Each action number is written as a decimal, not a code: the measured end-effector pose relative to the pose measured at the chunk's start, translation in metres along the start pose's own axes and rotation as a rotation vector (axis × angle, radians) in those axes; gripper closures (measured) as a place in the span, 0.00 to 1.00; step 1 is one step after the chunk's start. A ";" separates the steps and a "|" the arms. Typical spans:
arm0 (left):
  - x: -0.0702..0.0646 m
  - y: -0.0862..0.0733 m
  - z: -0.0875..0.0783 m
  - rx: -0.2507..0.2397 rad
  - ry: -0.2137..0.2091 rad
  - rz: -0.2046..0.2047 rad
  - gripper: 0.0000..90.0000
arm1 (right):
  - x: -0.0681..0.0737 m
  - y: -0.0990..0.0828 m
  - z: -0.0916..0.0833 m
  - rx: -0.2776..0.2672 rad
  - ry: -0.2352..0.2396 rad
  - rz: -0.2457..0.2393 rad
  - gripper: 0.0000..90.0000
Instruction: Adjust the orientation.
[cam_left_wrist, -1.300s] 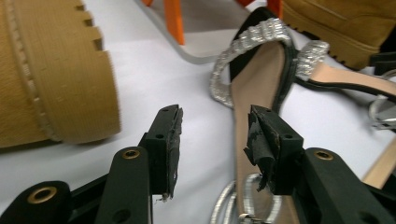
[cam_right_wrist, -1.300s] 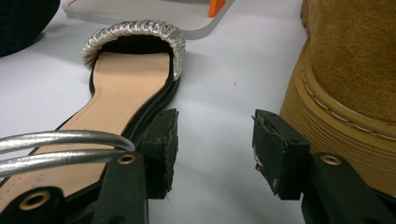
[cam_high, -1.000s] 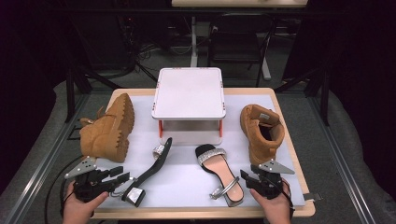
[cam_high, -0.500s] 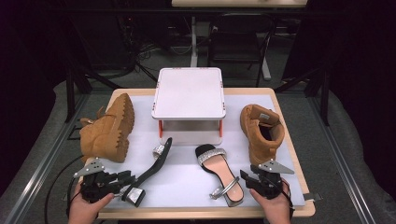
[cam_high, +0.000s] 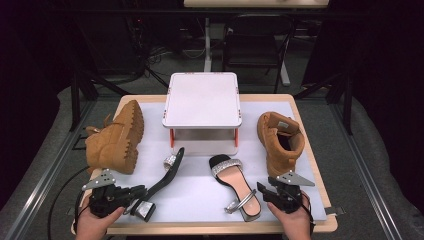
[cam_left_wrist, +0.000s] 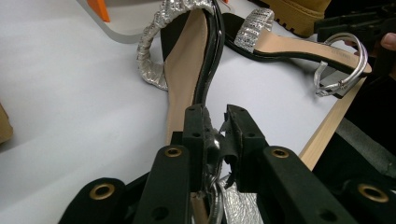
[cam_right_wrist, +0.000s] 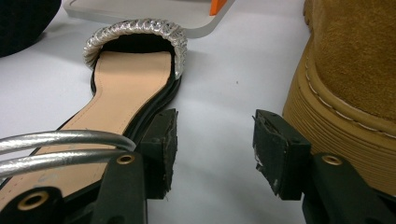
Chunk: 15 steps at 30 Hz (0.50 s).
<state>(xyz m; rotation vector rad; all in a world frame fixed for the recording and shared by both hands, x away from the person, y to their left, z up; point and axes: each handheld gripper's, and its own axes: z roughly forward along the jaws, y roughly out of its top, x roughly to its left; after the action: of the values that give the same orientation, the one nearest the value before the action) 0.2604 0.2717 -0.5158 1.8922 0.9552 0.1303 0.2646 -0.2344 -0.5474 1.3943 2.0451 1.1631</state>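
Boots (cam_high: 114, 136) flanking white stand (cam_high: 202, 99)

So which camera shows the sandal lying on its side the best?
The high view: the tipped sandal appears whole, the left gripper at its heel. The left gripper view shows it close, heel end cut off, jaws shut on it. The right gripper view shows the flat sandal.

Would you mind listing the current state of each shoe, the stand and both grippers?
Tan suede boot on the left: tipped on its side, sole showing.
Tan suede boot on the right: upright.
Black silver-strapped sandal on its side: gripped at the heel end.
Matching flat-lying sandal: sole down, free.
White raised stand: bare.
Left gripper: shut on the sandal.
Right gripper: open.
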 end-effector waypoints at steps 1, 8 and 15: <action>-0.001 0.000 0.000 0.003 -0.003 0.001 0.89 | 0.000 0.000 0.000 0.000 0.001 0.000 0.55; -0.007 0.003 0.003 0.005 -0.020 0.009 0.91 | 0.000 0.000 0.000 0.002 0.000 0.003 0.55; -0.017 0.007 0.011 0.007 -0.063 0.023 0.91 | 0.000 0.000 0.000 0.004 0.000 0.003 0.55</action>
<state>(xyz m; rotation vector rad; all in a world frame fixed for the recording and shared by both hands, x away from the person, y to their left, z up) 0.2575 0.2510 -0.5110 1.9030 0.8923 0.0806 0.2650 -0.2344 -0.5478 1.3999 2.0470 1.1607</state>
